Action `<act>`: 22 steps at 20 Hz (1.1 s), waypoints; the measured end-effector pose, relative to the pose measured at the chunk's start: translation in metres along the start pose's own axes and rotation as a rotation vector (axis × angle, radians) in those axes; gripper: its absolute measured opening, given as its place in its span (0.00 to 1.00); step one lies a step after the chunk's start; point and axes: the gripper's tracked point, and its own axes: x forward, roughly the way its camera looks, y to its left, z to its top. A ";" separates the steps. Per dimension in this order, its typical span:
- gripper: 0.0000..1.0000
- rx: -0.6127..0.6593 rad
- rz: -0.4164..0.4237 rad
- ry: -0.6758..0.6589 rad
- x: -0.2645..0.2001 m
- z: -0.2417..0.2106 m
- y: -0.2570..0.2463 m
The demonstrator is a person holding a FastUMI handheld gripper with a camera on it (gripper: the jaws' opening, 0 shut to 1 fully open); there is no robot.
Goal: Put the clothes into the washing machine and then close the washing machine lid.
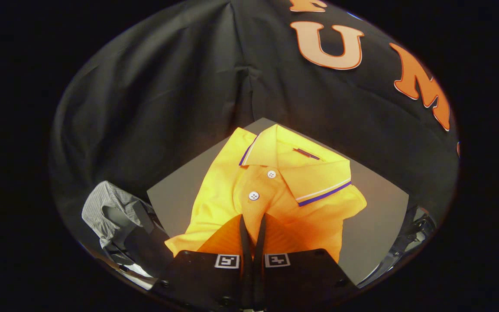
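A yellow polo shirt (275, 190) with white buttons and a purple-striped collar lies folded on a flat grey surface (383, 203). My gripper (253, 219) is down on the shirt's front, just below the lower button. Its two fingers stand almost together, with a narrow fold of the yellow cloth pinched between them. A second garment, grey with fine stripes (111, 208), hangs crumpled off to the left of the fingers, beside the grey surface.
The booth's black cloth wall rises close behind the grey surface. A dark glossy rim (414, 234) shows past the surface's right edge, and a similar shiny edge (132, 271) lies under the striped garment on the left.
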 end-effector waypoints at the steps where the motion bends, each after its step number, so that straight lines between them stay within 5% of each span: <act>1: 0.08 0.000 0.007 -0.024 0.000 -0.001 -0.001; 14: 0.07 0.043 0.026 -0.377 -0.065 0.041 -0.001; 22: 0.07 0.039 -0.065 -0.644 -0.181 0.063 -0.036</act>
